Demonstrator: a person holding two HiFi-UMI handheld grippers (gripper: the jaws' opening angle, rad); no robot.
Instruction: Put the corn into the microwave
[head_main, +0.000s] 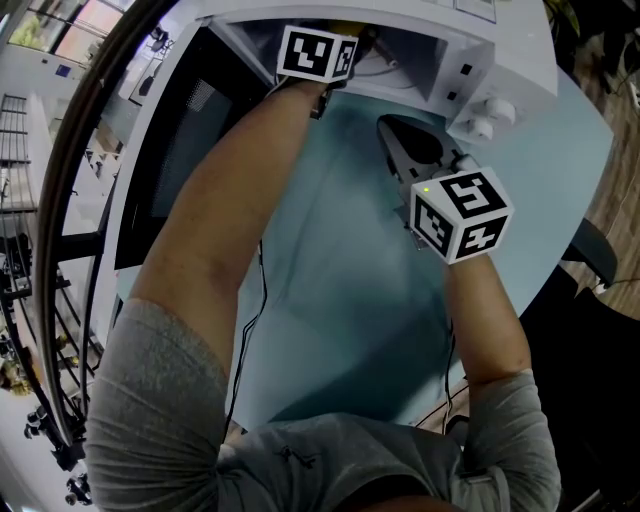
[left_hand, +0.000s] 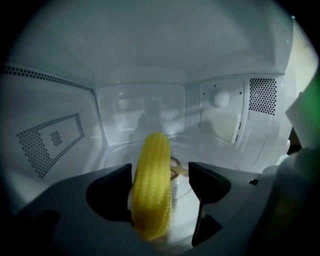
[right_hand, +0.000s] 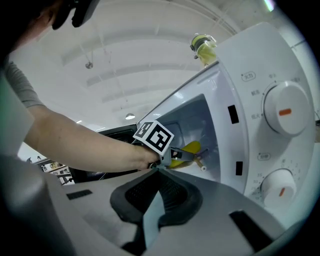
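Corn (left_hand: 151, 185) inside the microwave (left_hand: 150, 60) already, yellow and pointing away from the camera, sitting between the two jaws of the left gripper (left_hand: 160, 174). Jaws spread wide, not squeezing: close against the corn on the left side, with a clear gap on the right side. Lower end of the corn hidden behind the gripper body, so hard to say whether lying flat on the white floor of the oven or leaning on the left jaw. In the head view, left arm reaching in past the open door (head_main: 170, 150), right gripper (head_main: 400, 150) hanging outside above the blue table (head_main: 330, 280), near the knobs (head_main: 480, 120). Right gripper pinched together at the tips and holding nothing. Step in hand, most likely: letting go of the corn, the very end of putting it in. Next, probably: pull the left gripper straight back out through the opening, slowly, keeping the jaws wide so as not to drag or roll the corn along. Watch the left jaw most, being so near the corn. After that, maybe shut the door, though not asked for in the task.
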